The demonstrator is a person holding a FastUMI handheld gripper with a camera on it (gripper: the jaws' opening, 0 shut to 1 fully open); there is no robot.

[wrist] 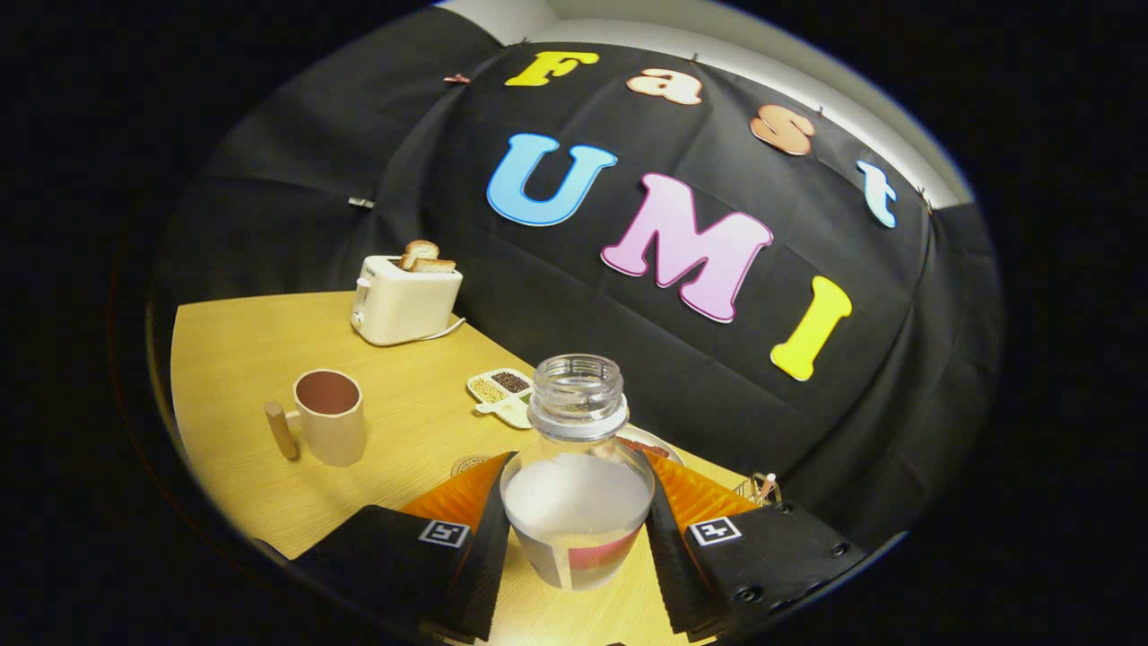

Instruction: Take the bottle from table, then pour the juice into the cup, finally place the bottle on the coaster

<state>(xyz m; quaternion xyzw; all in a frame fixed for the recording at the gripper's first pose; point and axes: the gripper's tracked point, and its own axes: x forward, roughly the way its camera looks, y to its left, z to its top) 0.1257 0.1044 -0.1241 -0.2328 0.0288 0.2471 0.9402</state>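
No writing can be made out on anything on the table. The gripper (577, 529), clamped on the bottle (577, 484), wears square black-and-white markers (444, 533), one per finger, low in the frame. They are coded patterns, not words. The bottle's pink band shows no legible print.

Bottle (577, 475) sits between the fingers (466, 502), both touching it. Cup (327, 415) on the table (242, 359) ahead-left; toaster (404, 299) beyond it, divided dish (502, 392) just beyond the bottle.

Black cloth wall (717, 377) behind a pale wooden table (242, 359) — white toaster (404, 301) on it.
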